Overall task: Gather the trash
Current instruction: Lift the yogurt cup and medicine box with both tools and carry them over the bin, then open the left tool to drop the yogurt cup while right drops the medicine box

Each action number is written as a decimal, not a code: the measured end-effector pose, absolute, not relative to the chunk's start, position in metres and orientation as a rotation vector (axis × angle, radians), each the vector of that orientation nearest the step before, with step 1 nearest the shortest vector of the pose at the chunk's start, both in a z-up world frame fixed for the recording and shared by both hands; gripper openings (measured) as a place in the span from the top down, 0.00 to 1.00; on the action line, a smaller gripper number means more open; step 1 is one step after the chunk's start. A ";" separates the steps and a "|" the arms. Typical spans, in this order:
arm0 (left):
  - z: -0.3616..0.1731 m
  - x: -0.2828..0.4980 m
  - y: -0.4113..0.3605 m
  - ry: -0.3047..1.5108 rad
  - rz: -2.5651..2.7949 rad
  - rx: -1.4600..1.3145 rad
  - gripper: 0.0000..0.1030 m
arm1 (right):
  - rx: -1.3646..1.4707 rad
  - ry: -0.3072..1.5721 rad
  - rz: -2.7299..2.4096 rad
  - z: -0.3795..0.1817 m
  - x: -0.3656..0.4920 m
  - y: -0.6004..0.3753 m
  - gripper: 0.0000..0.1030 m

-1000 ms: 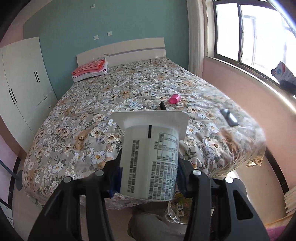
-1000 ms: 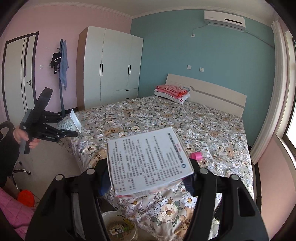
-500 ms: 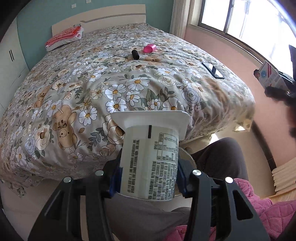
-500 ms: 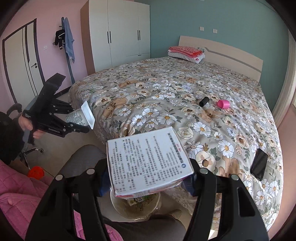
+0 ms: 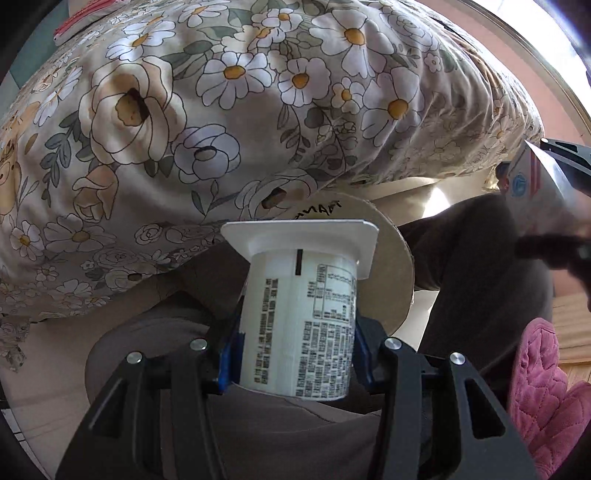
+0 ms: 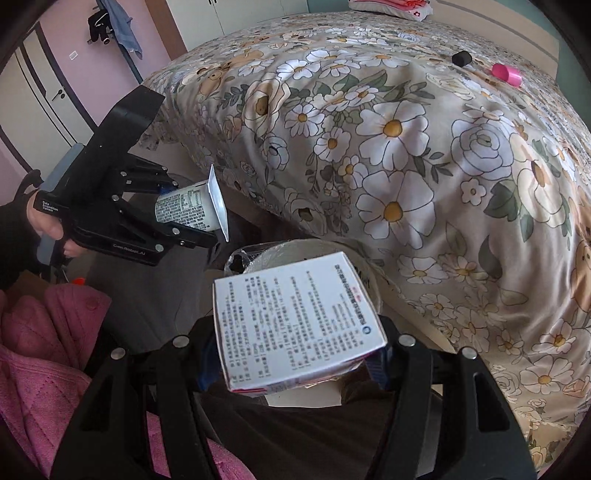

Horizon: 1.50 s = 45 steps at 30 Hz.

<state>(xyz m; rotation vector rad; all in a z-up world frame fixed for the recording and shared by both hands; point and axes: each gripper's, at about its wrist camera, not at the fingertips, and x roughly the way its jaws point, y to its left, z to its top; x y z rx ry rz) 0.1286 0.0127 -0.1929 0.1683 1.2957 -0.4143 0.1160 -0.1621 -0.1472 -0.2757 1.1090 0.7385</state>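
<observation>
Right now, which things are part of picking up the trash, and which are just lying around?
Part of the job:
- white yogurt cup, gripped in the left gripper
- printed cardboard box, gripped in the right gripper
- round paper tub below them, probably the trash bin

Just lying around:
- pink cap on the flowery bedspread
- small black thing beside it
- folded red bedding

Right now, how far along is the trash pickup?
In hand: the left gripper clamps a yogurt cup, the right gripper a box, both above the round bin between the knees. Nothing dropped yet. Left on the bed: a pink item and a black one.
</observation>
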 end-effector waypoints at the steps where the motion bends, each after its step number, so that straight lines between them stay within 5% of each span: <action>1: -0.201 0.130 0.009 1.308 -0.415 0.170 0.50 | -0.287 1.132 0.736 -0.157 0.117 -0.159 0.39; 23: -0.344 0.173 -0.033 1.557 -0.344 0.107 0.50 | -0.229 1.543 0.544 -0.333 0.166 -0.115 0.39; 45: -0.424 0.199 -0.041 1.730 -0.291 0.044 0.50 | -0.130 1.706 0.339 -0.423 0.190 -0.120 0.39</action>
